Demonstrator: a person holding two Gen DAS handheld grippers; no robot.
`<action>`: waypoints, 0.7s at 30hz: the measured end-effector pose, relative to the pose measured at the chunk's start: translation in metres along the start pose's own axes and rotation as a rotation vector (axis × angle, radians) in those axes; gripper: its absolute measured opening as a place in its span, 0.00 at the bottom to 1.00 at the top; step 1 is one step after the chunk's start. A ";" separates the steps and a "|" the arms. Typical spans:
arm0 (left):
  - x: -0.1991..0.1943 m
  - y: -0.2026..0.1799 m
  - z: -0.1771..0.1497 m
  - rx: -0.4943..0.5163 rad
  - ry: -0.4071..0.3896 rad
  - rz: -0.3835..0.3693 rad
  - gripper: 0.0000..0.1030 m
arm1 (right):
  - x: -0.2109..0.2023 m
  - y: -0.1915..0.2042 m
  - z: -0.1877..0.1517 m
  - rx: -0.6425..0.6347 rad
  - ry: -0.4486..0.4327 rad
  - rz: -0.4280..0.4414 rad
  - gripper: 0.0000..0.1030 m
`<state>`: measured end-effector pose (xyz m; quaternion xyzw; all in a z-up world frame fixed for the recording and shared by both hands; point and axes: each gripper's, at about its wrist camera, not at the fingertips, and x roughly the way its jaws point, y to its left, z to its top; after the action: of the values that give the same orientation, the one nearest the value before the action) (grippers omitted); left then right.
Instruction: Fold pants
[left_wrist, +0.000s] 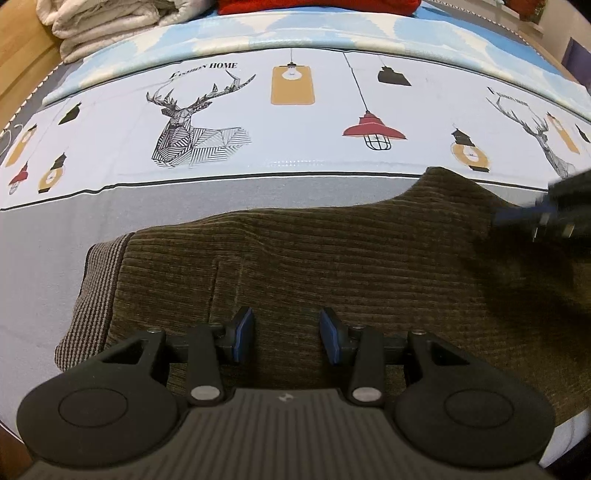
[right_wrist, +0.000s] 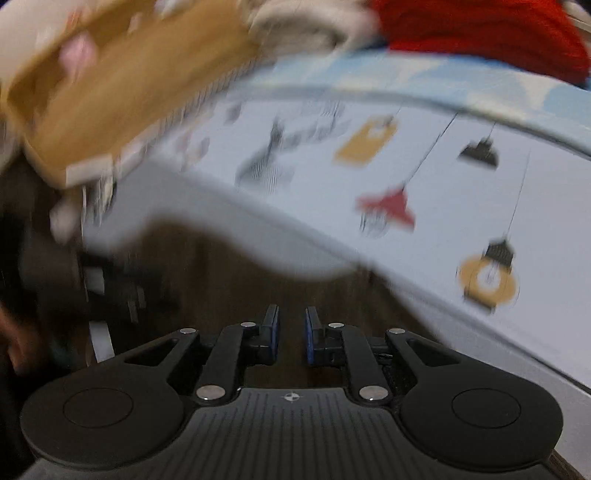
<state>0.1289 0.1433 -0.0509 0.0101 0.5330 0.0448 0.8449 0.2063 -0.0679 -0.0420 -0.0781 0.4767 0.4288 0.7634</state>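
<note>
On bed (left_wrist: 92, 206), L to R: folded white blanket (left_wrist: 110, 22) far back L; brown corduroy pants (left_wrist: 332, 258) lying flat on grey band of printed sheet, striped waistband (left_wrist: 92, 288) at L end. Left hand-held gripper (left_wrist: 287, 338) just above pants near waistband, fingers spread, holding nothing. Red fabric (left_wrist: 317, 5) at back centre. Right hand-held gripper (right_wrist: 291, 334) over R part of pants (right_wrist: 229, 280), narrow gap between pads, nothing pinched; right view motion-blurred.

A deer-and-lamp printed bedsheet (left_wrist: 229, 110) carries a folded white quilt (left_wrist: 110, 22) and red cloth (left_wrist: 317, 6).
</note>
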 end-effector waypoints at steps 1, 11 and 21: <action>0.000 0.000 0.000 0.002 0.000 0.002 0.43 | 0.004 -0.003 -0.006 -0.012 0.033 -0.042 0.14; 0.000 0.000 0.000 -0.002 -0.011 0.004 0.43 | -0.017 -0.052 -0.044 0.103 0.110 -0.271 0.00; -0.017 -0.018 -0.008 0.012 -0.055 -0.029 0.43 | -0.087 -0.087 -0.123 0.245 0.153 -0.439 0.00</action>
<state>0.1154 0.1233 -0.0403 0.0087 0.5100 0.0290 0.8596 0.1734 -0.2374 -0.0636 -0.1188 0.5529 0.1848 0.8037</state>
